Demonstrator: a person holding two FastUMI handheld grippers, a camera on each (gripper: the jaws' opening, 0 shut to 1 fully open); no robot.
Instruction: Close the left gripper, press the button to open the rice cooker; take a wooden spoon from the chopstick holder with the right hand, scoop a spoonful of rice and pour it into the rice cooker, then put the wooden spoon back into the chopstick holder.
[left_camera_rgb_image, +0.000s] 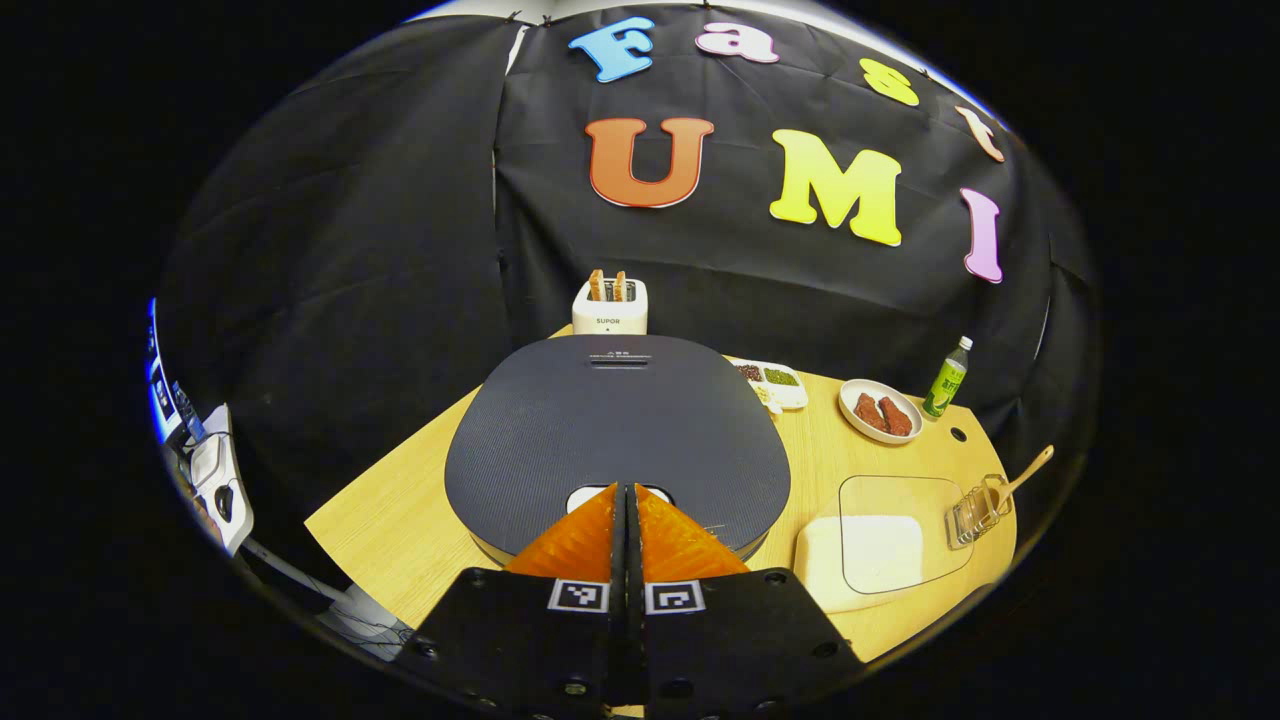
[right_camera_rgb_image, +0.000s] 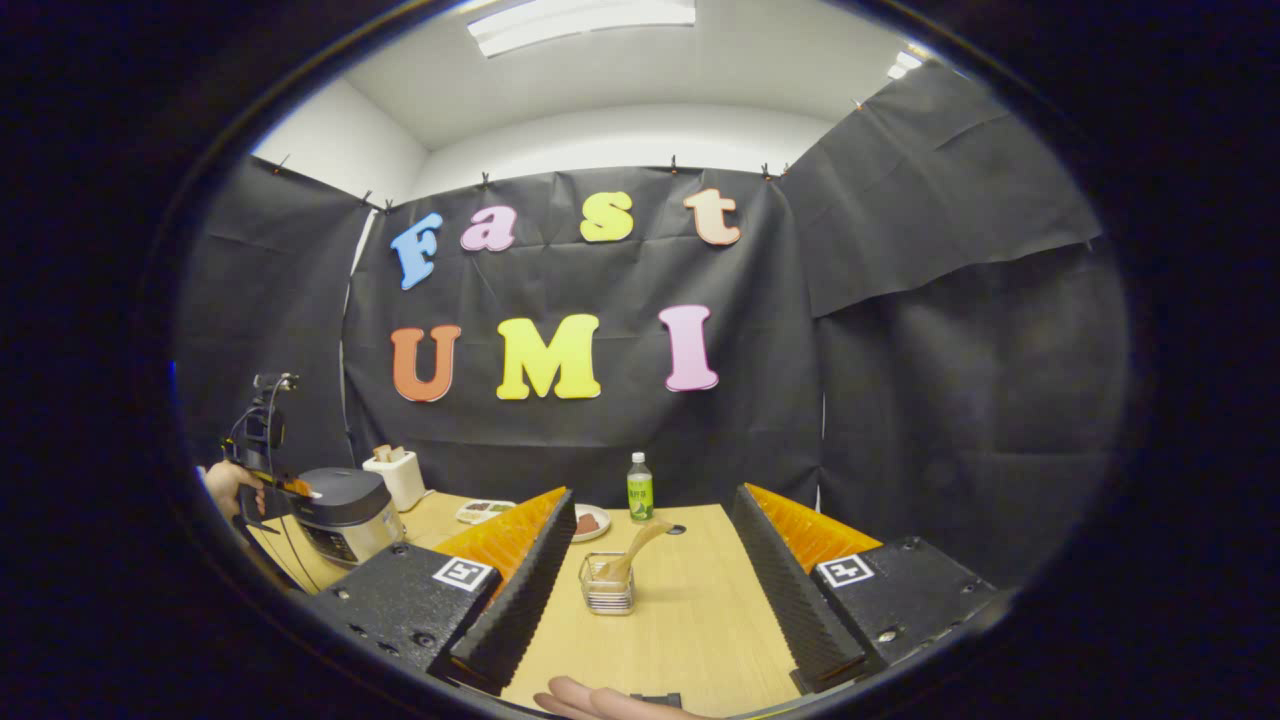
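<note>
Standing on the wooden table (left_camera_rgb_image: 400, 510): one rice cooker (left_camera_rgb_image: 617, 440), lid down, dark textured top, pale button (left_camera_rgb_image: 600, 492) at its near edge.

Left gripper (left_camera_rgb_image: 628, 492): fingers pressed together with no gap, tips over the button at the cooker's front rim; whether they bear on it I cannot tell. In the right gripper view this same gripper (right_camera_rgb_image: 290, 487) sits at the cooker's (right_camera_rgb_image: 345, 512) near top edge, a hand (right_camera_rgb_image: 228, 487) behind it.

Right gripper (right_camera_rgb_image: 650, 580): jaws spread wide, holding nothing, raised above the table's (right_camera_rgb_image: 690, 620) near edge.

Chopstick holder (right_camera_rgb_image: 607, 585): clear, ribbed, upright on the table, framed between the spread fingers but farther off and untouched. From the left gripper view it stands at the table's right edge (left_camera_rgb_image: 975, 512).

Wooden spoon (right_camera_rgb_image: 632, 548): bowl end down in the holder, handle leaning up and to the right. Same lean in the left gripper view (left_camera_rgb_image: 1025, 475).

Rice container (left_camera_rgb_image: 870, 550): pale box with a clear lid, between cooker and holder.

Other items, back of table: toaster (left_camera_rgb_image: 609, 308) with two slices up; divided tray of grains (left_camera_rgb_image: 772, 382); plate with reddish pieces (left_camera_rgb_image: 880, 411); green bottle (left_camera_rgb_image: 946, 378).
</note>
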